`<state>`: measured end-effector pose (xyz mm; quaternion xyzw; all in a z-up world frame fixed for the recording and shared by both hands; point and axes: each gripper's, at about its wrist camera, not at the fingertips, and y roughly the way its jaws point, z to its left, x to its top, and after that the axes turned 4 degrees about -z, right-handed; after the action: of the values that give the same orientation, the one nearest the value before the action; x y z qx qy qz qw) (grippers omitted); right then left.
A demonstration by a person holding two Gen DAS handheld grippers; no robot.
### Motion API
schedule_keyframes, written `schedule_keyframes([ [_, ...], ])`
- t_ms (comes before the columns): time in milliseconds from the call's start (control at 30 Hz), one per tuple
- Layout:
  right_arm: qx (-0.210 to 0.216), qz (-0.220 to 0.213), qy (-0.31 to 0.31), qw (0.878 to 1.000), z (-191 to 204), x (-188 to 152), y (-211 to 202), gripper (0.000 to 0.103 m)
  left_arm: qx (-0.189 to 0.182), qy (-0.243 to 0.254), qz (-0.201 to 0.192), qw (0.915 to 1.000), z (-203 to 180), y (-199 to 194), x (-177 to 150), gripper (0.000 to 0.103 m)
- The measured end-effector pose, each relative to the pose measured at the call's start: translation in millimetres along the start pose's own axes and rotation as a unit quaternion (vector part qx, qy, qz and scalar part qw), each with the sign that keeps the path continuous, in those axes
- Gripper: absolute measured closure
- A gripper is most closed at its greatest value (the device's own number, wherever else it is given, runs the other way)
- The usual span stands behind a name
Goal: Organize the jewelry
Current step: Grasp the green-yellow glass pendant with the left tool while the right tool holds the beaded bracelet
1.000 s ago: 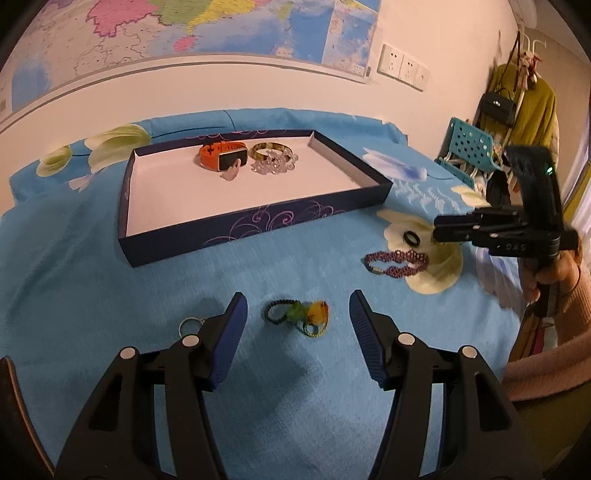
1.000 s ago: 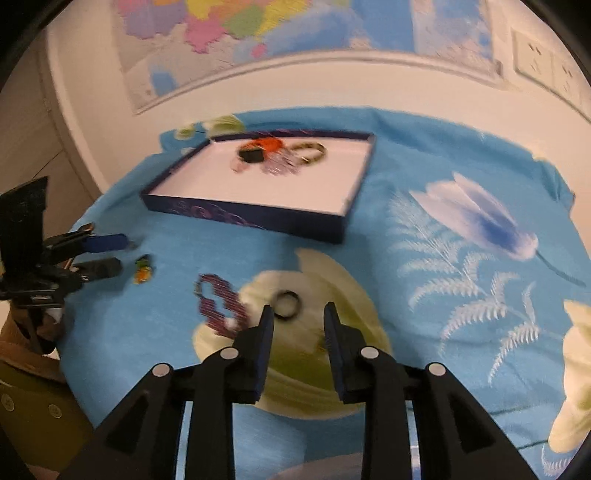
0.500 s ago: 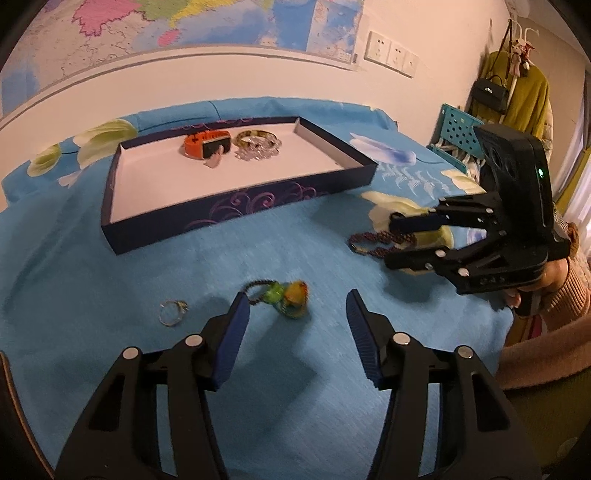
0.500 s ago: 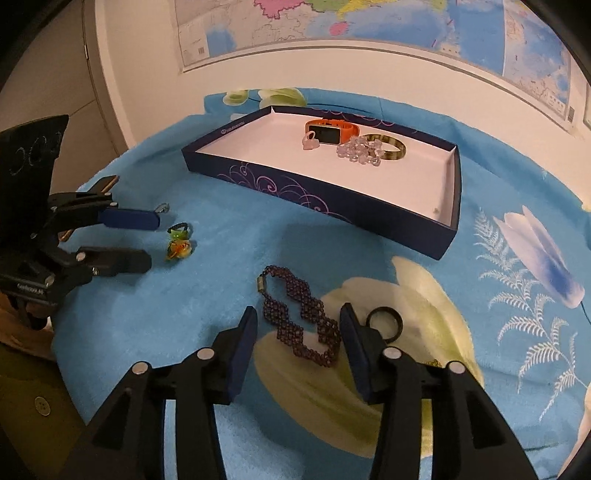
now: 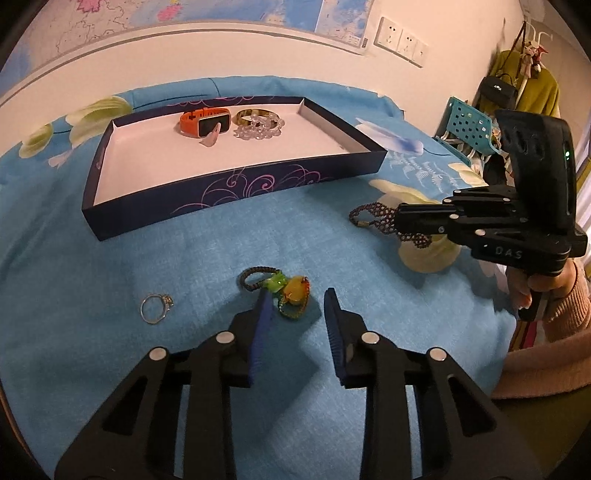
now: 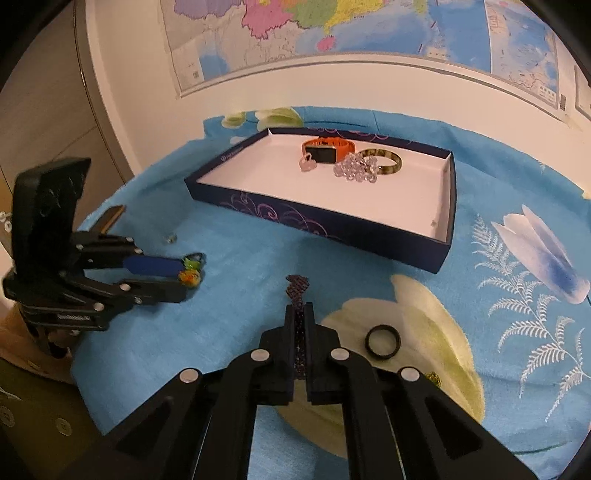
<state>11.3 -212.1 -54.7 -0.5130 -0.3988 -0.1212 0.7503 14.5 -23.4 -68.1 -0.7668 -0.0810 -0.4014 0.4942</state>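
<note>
- Right claw [image 6: 300, 314] was clamped on the purple beaded bracelet [image 6: 297, 288], low over the blue cloth [image 6: 236, 332].
- Left claw [image 5: 295, 314] stood parted around the green-orange charm [image 5: 291, 291].
- Tray [image 6: 317, 218] lay beyond, holding the orange watch [image 6: 325, 150].

White wall with coloured map [image 6: 332, 26]; three wall sockets [image 5: 400, 38]; blue floral cloth [image 5: 92, 277] over table; turquoise perforated chair [image 5: 467, 127]; yellow coat [image 5: 537, 90] and black handbag [image 5: 498, 90] hanging; warm indoor light

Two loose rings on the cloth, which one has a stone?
The thin silver ring, lying left of the left gripper; a small stone sits on its band. The other, the black ring beside the right gripper, is a plain band.
</note>
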Motion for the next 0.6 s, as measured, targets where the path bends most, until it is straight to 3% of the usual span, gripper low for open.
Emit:
schedule_keyframes([
  [133, 0.005, -0.01, 0.005, 1.0, -0.1, 4.9, -3.0, 0.1, 0.008, 0.003, 0.003, 1.0, -3.0, 3.5, 2.0, 0.088],
  [333, 0.013, -0.021, 0.009, 1.0, 1.5, 11.6, -5.9, 0.1, 0.009, -0.002, -0.002, 1.0, -2.8, 2.0, 3.2, 0.094],
  [600, 0.024, -0.041, 0.013, 0.999, 1.8, 20.7, -15.3, 0.1, 0.002, -0.01, -0.017, 0.9998, -1.9, -9.5, 3.3, 0.094],
])
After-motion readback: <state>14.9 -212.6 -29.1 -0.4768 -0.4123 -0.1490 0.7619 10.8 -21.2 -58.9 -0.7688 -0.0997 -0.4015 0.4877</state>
